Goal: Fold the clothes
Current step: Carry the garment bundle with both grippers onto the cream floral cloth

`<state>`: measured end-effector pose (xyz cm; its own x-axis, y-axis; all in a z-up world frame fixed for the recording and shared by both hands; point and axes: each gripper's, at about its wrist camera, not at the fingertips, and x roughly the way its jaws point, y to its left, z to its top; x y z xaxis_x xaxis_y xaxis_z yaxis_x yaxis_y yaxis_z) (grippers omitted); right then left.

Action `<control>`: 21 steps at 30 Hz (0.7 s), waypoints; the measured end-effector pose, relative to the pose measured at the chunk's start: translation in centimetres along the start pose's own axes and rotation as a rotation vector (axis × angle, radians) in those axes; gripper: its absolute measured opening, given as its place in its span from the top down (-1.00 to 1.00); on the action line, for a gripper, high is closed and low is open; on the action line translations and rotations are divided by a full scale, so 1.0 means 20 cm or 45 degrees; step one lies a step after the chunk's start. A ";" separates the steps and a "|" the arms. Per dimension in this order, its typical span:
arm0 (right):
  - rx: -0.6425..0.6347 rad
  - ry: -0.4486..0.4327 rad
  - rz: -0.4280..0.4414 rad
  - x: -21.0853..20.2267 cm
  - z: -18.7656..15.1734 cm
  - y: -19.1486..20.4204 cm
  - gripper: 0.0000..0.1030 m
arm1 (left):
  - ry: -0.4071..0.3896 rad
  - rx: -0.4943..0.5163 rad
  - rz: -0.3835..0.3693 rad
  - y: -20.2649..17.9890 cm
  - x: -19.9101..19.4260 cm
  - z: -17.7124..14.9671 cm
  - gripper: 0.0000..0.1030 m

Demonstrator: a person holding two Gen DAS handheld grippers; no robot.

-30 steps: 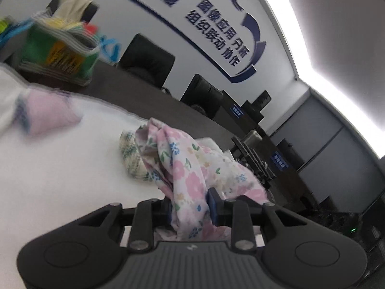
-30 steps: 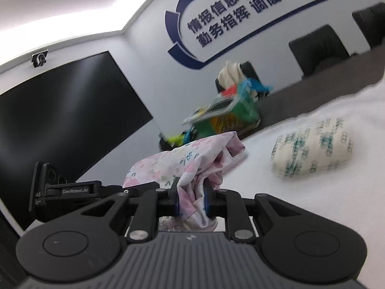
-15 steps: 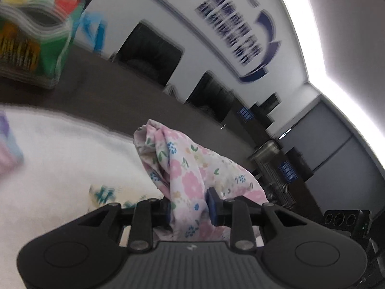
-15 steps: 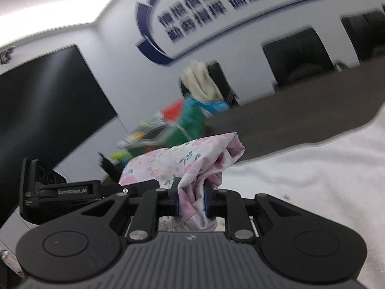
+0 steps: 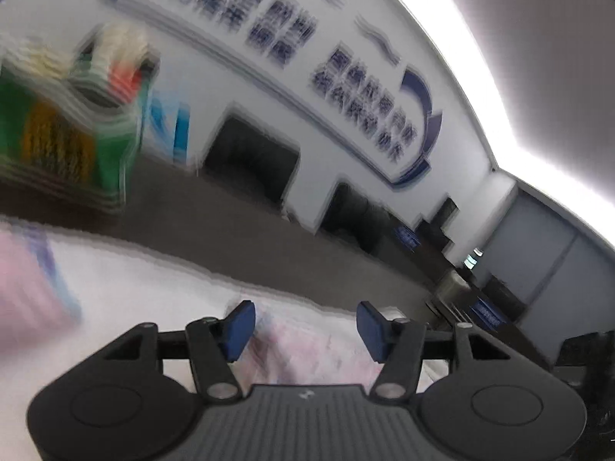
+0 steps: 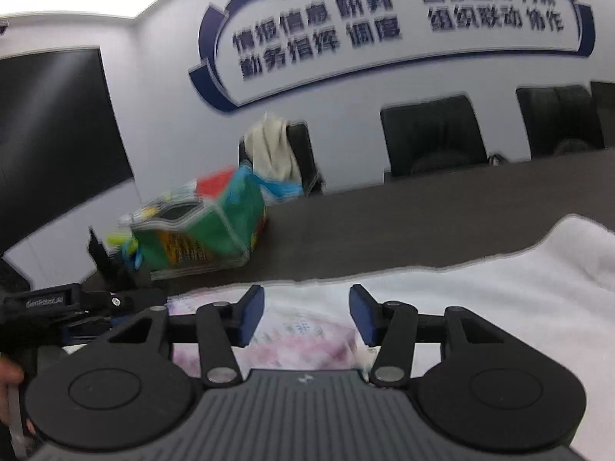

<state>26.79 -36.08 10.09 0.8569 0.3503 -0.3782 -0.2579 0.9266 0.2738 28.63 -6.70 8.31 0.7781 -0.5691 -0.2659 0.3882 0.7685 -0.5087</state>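
Observation:
The pink floral garment (image 5: 307, 349) lies on the white cloth (image 5: 146, 288) just below and ahead of my left gripper (image 5: 305, 324), which is open and empty. In the right wrist view the same garment (image 6: 303, 330) lies flat under my right gripper (image 6: 306, 317), also open and empty. Both views are blurred. A folded pink item (image 5: 27, 288) lies at the left edge of the left wrist view.
A green and multicoloured bag (image 6: 200, 230) stands on the dark table (image 6: 423, 215) at the back left, also in the left wrist view (image 5: 65, 134). Black chairs (image 6: 434, 134) line the far side. The other gripper's body (image 6: 57, 307) shows at the left.
Both grippers were shut on the floral garment and held it up; now both are open and the garment lies on the cloth. Both cameras have swung.

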 end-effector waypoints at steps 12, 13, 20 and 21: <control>-0.267 0.073 -0.151 0.29 -0.29 0.24 0.66 | 0.081 0.119 0.149 -0.03 0.18 -0.35 0.88; -0.237 0.071 -0.138 0.26 -0.26 0.21 0.64 | 0.094 0.114 0.147 -0.02 0.18 -0.34 0.88; 0.013 0.028 -0.333 0.10 -0.29 -0.04 0.65 | 0.073 0.159 0.168 -0.06 0.16 -0.33 0.78; 0.001 -0.009 -0.329 0.04 -0.27 -0.02 0.65 | 0.064 0.152 0.169 -0.07 0.13 -0.32 0.67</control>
<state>25.13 -35.35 4.83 0.8976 0.1013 -0.4291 -0.0300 0.9851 0.1696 27.00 -11.18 3.13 0.8020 -0.4721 -0.3660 0.3421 0.8653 -0.3665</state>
